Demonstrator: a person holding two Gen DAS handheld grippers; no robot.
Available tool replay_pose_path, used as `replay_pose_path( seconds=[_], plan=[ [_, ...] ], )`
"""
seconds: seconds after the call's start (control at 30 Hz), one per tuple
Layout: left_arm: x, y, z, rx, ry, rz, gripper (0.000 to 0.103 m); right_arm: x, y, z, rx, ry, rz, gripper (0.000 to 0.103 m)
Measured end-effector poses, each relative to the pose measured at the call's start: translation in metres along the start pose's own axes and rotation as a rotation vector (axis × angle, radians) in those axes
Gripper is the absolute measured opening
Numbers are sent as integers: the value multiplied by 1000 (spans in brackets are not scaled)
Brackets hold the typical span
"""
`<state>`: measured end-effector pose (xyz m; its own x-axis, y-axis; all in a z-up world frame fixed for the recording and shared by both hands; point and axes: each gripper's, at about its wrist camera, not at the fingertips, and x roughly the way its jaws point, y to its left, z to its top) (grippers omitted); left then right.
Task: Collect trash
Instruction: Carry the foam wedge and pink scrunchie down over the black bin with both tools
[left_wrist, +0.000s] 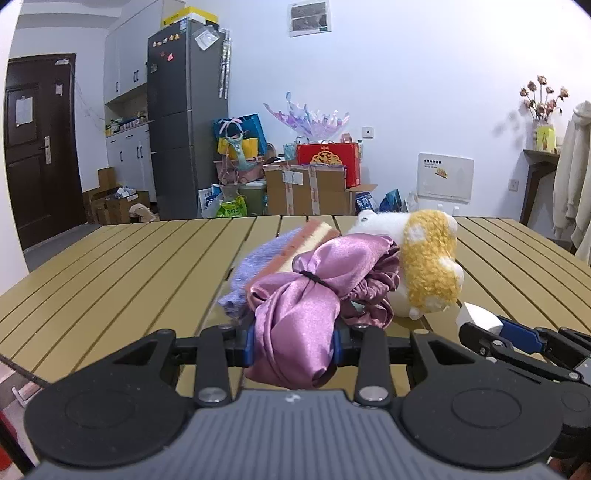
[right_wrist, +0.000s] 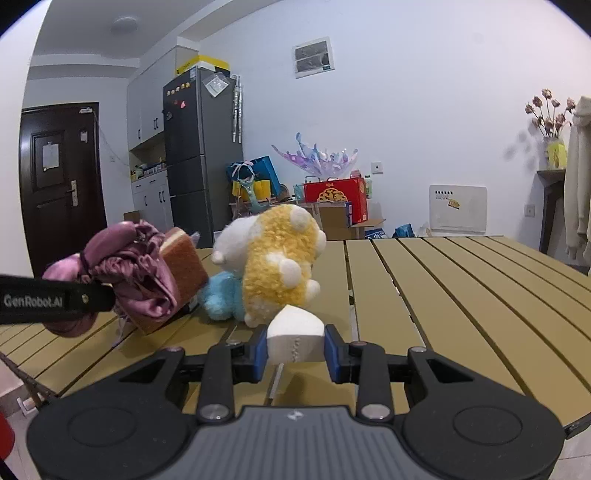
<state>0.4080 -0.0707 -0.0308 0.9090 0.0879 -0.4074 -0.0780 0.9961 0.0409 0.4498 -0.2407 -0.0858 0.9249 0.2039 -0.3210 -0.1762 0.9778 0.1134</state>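
My left gripper (left_wrist: 293, 347) is shut on a shiny purple satin cloth (left_wrist: 306, 295) tied with a black band, held just above the slatted wooden table (left_wrist: 129, 266). The cloth also shows in the right wrist view (right_wrist: 136, 273), at the left behind the left gripper's arm. My right gripper (right_wrist: 295, 354) is shut on a white crumpled paper wad (right_wrist: 295, 336), low over the table; the wad shows at the right in the left wrist view (left_wrist: 480, 315). A yellow and white plush toy (right_wrist: 277, 258) lies just beyond both grippers.
A sponge block (right_wrist: 184, 266) and a lilac cloth (left_wrist: 251, 269) lie by the satin cloth. A blue plush (right_wrist: 221, 295) sits beside the yellow one. The table (right_wrist: 461, 295) runs on to the right. Boxes, a fridge and a door stand behind.
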Motion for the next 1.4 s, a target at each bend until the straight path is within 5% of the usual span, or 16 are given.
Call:
replay_pose_path(
  seconds=[0.67,1.4],
  plan=[
    [-79,53,-22,-56,-15,-112,36,-105,32,-32,-91,24,57,31],
    [-122,87,-124,-9,208,-77,36,-174,46,-111,-24,231,26,31]
  ],
)
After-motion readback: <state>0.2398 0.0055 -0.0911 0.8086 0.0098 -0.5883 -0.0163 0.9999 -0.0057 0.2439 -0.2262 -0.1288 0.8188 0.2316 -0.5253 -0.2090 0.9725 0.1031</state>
